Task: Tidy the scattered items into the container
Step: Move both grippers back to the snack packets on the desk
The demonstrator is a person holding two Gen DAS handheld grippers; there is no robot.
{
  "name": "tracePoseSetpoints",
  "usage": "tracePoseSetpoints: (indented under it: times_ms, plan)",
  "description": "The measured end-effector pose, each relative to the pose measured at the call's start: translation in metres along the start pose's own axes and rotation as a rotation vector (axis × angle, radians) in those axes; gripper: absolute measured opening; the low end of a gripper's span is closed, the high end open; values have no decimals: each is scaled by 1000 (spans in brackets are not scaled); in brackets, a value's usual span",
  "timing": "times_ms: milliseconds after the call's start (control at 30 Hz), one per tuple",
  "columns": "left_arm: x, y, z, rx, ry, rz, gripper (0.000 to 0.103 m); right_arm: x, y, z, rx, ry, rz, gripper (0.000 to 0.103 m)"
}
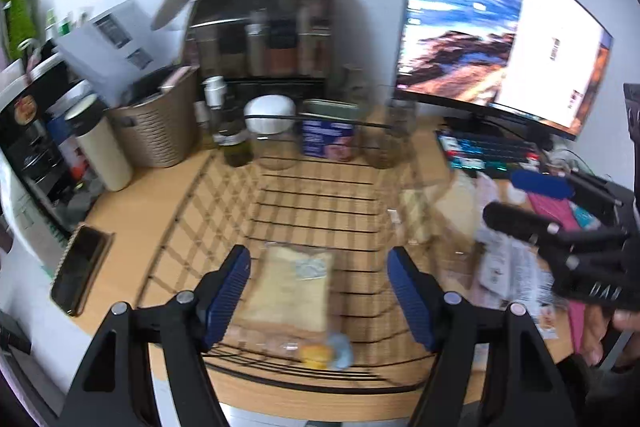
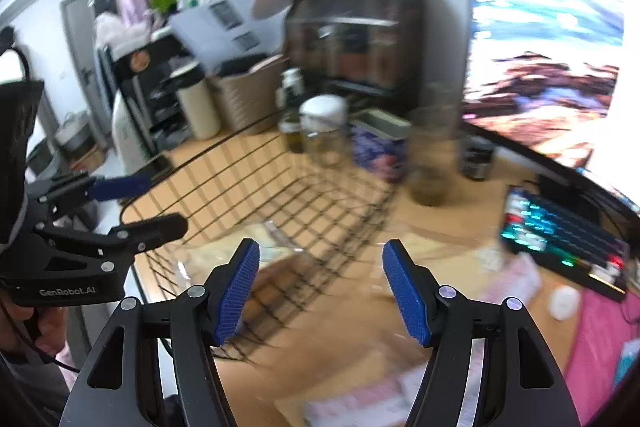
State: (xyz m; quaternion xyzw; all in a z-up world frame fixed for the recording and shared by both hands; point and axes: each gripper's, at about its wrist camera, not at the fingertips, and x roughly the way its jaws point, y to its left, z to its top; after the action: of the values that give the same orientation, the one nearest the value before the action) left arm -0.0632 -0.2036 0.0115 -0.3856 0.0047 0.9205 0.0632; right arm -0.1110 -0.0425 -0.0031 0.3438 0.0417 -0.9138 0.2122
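A black wire basket (image 1: 304, 187) sits on the wooden desk (image 1: 132, 199). Inside it lie a clear packet of pale food (image 1: 290, 287) and a small yellow and light blue item (image 1: 324, 351) near the front wall. My left gripper (image 1: 318, 295) is open and empty, hovering over the basket's near end. My right gripper (image 2: 320, 291) is open and empty, just right of the basket (image 2: 280, 195), above blurred paper packets (image 2: 360, 387) on the desk. Each gripper shows in the other's view: the right gripper (image 1: 536, 203) and the left gripper (image 2: 132, 203).
Jars (image 1: 272, 131), a blue tin (image 1: 328, 135), a woven bin (image 1: 160, 123) and a dark shelf unit (image 1: 268, 27) stand behind the basket. A monitor (image 1: 500, 35) and lit keyboard (image 1: 488, 151) are at right. A phone (image 1: 80, 267) lies at left. Leaflets (image 1: 516, 267) lie at right.
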Motion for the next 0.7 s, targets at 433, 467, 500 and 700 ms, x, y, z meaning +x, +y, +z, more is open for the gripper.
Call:
tracePoseSetpoints:
  times_ms: [433, 467, 500, 700]
  plan:
    - [6, -145, -14, 230, 95, -190, 76, -82, -107, -65, 51, 66, -138, 66]
    - [9, -155, -16, 243, 103, -199, 76, -84, -110, -71, 49, 78, -141, 66]
    - [14, -168, -19, 260, 118, -206, 76, -86, -115, -79, 48, 95, -146, 66]
    - [49, -217, -31, 336, 220, -235, 76, -93, -140, -117, 5, 162, -136, 66]
